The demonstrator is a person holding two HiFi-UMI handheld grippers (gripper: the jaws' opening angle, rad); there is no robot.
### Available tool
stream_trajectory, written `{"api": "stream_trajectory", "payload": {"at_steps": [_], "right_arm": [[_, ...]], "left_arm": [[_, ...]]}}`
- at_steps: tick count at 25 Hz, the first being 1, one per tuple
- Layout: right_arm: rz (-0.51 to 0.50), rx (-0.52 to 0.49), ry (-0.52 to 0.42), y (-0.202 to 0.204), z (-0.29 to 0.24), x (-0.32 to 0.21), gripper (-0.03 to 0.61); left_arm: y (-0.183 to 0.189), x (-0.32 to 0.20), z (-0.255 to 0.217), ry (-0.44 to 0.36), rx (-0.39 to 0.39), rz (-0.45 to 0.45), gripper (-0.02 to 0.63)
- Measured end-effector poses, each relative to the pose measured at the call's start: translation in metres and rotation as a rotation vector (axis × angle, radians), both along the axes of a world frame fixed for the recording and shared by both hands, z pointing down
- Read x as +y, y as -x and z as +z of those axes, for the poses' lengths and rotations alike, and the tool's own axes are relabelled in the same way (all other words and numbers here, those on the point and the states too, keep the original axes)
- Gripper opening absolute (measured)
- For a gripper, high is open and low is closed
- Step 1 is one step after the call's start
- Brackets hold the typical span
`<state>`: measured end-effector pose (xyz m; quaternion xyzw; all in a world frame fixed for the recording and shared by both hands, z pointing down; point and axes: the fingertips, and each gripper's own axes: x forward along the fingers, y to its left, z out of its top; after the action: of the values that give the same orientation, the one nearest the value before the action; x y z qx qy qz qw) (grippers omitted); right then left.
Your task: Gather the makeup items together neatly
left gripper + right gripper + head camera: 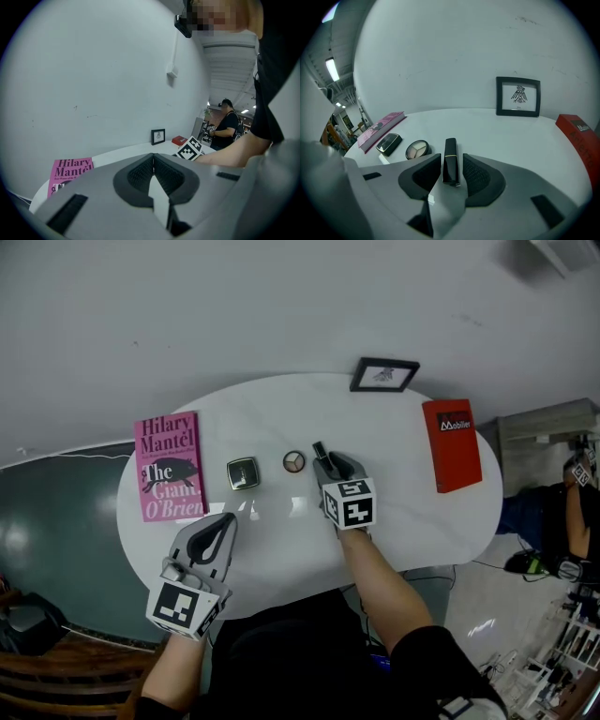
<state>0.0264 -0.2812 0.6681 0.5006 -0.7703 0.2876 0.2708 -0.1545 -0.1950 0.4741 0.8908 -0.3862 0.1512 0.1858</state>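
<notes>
— What sort of place is this?
— A lab-like workroom, not a home: a white oval table (412, 512) against a bare wall, strip lights (332, 69) overhead, stocked shelves (572, 652), and another person (228, 129) standing beyond the table's right end.

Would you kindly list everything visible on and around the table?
Table: one, white, against the wall.
Pink book: one, pink, table's left side.
Square compact: one, dark, right of the pink book.
Round palette: one, beige, right of the square compact.
Lipstick tube: one, black, right of the round palette.
Framed picture: one, black frame, table's back edge.
Red book: one, red, table's right side.
Bystander: one, dark top, far background.
Left gripper: one, grey, front left, shut, empty.
Right gripper: one, grey, open around the lipstick tube.
</notes>
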Motion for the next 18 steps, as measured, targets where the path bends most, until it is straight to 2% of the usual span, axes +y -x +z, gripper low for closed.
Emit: {"api": "stream_trajectory", "payload": {"at_steps": [2, 5, 8, 18], "right_arm": [[0.003, -0.001, 0.009, -0.001, 0.001, 0.006, 0.155], [-0.005, 0.000, 0.025, -0.002, 0.002, 0.015, 0.153], [0.003, -0.006, 0.039, -0.005, 0.003, 0.020, 0.110], [0.010, -0.032, 0.046, 0.000, 0.001, 0.025, 0.103]], "left_arm": [[0.000, -0.001, -0.001, -0.002, 0.005, -0.003, 0.012], [0.001, 0.000, -0.003, -0.004, 0.009, -0.005, 0.012], [0.000, 0.001, -0.004, -0.005, 0.012, -0.003, 0.013], [-0.002, 0.005, -0.008, -0.010, 0.016, -0.002, 0.012]]}}
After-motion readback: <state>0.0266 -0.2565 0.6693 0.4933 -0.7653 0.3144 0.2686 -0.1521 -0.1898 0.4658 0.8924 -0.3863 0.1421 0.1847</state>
